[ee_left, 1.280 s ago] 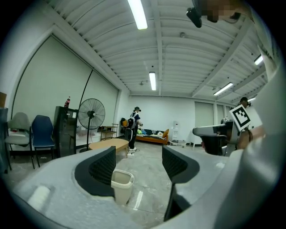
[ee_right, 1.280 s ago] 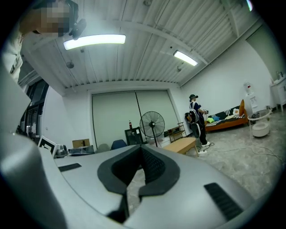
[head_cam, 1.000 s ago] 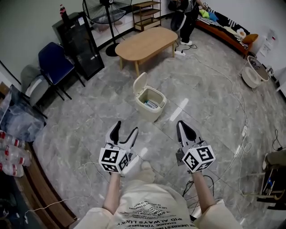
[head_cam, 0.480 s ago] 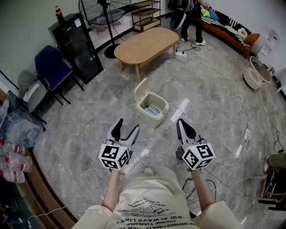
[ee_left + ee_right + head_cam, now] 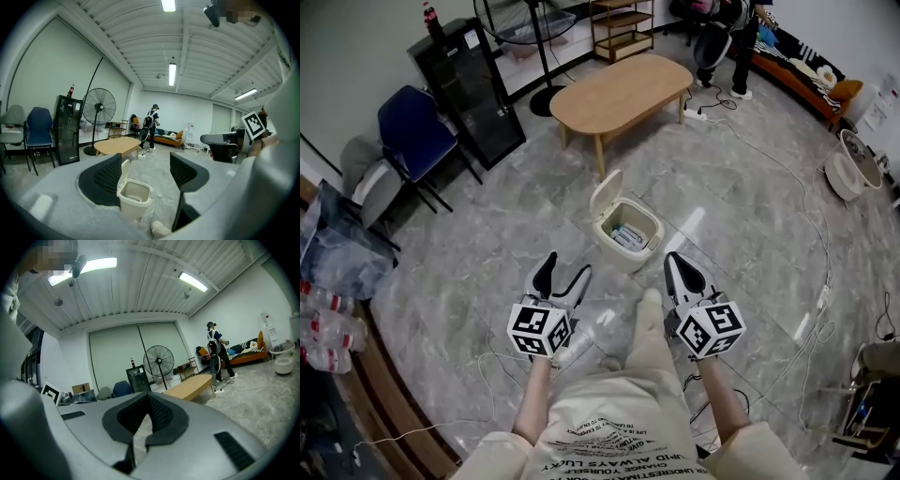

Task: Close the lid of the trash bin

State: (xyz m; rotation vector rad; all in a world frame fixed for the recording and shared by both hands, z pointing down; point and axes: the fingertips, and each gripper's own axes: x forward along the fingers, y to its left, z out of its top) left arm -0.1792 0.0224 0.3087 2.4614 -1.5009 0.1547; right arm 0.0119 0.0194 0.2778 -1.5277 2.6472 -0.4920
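Observation:
A cream trash bin (image 5: 622, 255) stands on the grey marble floor just ahead of me, its hinged lid (image 5: 605, 194) tipped up on the left side and some rubbish showing inside. My left gripper (image 5: 562, 270) hovers open a short way before the bin. In the left gripper view the bin (image 5: 133, 208) and raised lid (image 5: 124, 169) sit low between the spread jaws of that gripper (image 5: 145, 174). My right gripper (image 5: 676, 266) is held to the bin's right, jaws shut and empty; in its own view this gripper (image 5: 135, 436) shows its pads meeting.
An oval wooden table (image 5: 619, 94) stands beyond the bin. A standing fan (image 5: 534, 23), black cabinet (image 5: 473, 89) and blue chair (image 5: 417, 131) line the far left. Cables (image 5: 811, 216) trail over the floor at right. A person (image 5: 731, 37) stands at the back.
I have walked forward: the bin has come closer to both grippers, and my leg now steps out between them. Neither gripper's jaws have changed.

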